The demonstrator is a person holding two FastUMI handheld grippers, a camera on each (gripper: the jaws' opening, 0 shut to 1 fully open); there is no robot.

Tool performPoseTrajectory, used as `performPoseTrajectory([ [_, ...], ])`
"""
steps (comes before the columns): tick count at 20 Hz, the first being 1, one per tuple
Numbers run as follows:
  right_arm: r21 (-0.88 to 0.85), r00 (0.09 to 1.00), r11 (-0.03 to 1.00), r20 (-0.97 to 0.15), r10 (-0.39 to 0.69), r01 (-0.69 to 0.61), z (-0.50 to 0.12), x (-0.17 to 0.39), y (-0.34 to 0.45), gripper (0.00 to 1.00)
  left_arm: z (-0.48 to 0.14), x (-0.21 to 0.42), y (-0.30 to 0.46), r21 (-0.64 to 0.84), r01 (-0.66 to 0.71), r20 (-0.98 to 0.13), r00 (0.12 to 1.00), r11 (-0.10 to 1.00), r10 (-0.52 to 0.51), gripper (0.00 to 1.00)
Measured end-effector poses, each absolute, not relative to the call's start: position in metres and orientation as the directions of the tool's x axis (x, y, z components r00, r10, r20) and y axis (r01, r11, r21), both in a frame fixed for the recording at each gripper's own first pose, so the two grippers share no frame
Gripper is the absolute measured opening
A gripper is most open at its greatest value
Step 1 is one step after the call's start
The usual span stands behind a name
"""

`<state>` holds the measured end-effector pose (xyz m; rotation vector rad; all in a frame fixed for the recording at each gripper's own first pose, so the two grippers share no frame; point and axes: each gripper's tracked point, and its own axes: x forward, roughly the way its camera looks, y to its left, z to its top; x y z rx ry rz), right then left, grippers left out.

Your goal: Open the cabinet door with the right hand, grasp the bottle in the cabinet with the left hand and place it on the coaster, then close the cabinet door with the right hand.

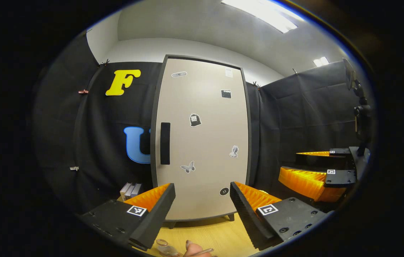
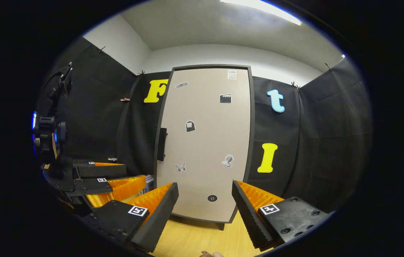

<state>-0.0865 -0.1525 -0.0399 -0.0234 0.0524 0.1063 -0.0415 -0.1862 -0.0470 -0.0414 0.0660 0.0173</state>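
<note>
Black cloth walled the booth, and at the centre of both views a tall beige cabinet (image 1: 202,142) stood on a pale wooden counter (image 1: 216,235), its door (image 2: 205,142) shut flat and dotted with small stickers. A dark vertical handle (image 1: 165,143) sat on the door's left edge, mid-frame. The bottle was not to be seen; at the bottom edge of the left gripper view lay a small clear round thing (image 1: 164,247) beside a fingertip, perhaps the coaster, too cut off to tell.

A shut door with no bottle on show would fit the cabinet waiting to be opened, or already closed again; the pictures did not settle which.

Should the door need opening, a good pull would take the handle squarely from its free side and swing along the hinge arc, with the other hand kept out of the door's sweep.

The left gripper (image 1: 202,200) had its jaws wide apart, holding and touching nothing. The right gripper (image 2: 205,200) likewise stood wide and empty, facing the door's lower half
</note>
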Motion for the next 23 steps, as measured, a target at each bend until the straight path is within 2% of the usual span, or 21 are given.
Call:
performPoseTrajectory([
  [10,-0.016,0.983,0.984,-0.04,0.177,-0.178,-0.036,-0.075,-0.135,0.98,-0.045,-0.056,-0.168,-0.066,-0.109,-0.063,0.992,0.992,0.105,0.97],
  [23,-0.005,0.98,0.981,-0.051,0.193,-0.194,-0.038,-0.077,-0.129,0.97,-0.047,-0.054,-0.161,-0.055,-0.13,-0.078,0.989,0.99,0.125,0.97],
])
